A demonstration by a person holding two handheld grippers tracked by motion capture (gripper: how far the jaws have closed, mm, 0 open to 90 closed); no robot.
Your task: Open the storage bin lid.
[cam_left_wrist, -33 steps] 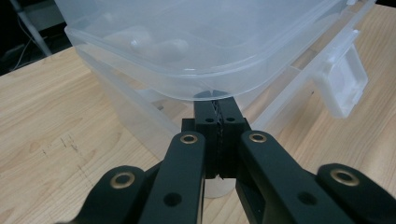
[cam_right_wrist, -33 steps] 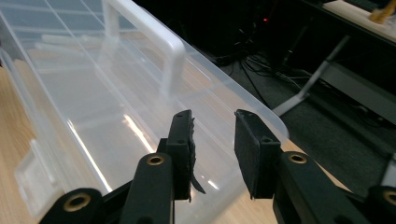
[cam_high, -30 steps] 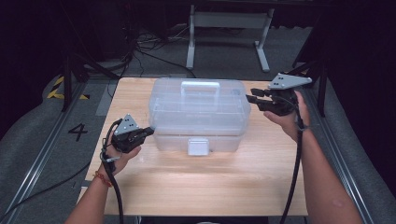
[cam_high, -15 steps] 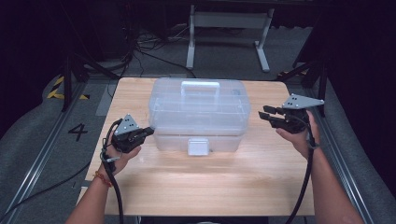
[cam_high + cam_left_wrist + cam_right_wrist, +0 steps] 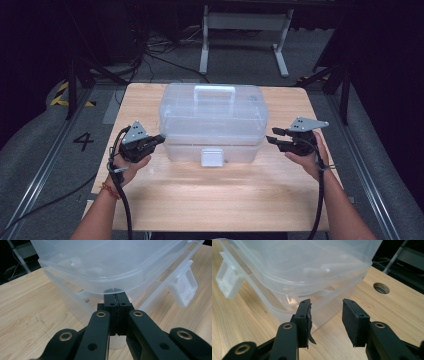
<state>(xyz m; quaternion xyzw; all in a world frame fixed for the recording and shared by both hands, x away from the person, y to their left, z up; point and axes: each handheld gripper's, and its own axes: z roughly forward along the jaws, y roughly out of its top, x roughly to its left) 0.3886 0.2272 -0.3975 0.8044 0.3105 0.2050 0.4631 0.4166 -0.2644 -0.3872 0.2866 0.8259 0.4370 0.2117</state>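
box [image 5: 212, 117]: clear plastic, glossy, smooth
table [image 5: 215, 195]: pale wood, matt grain
left gripper [image 5: 116, 298]: black matt plastic, brass rivets

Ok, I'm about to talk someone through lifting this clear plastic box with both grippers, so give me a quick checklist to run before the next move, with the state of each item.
1. Left gripper at the box's left end: ok, its shut tips sit right at the lid rim of the clear box.
2. Right gripper on the box: not ok, it hangs just off the right end, not touching.
3. Right jaws ready: ok, they have just been opening, with nothing between them.
4. Front latch fastened: cannot tell.
5. Box sits flat on the table: ok.
6. Carry handle down on the lid: ok.
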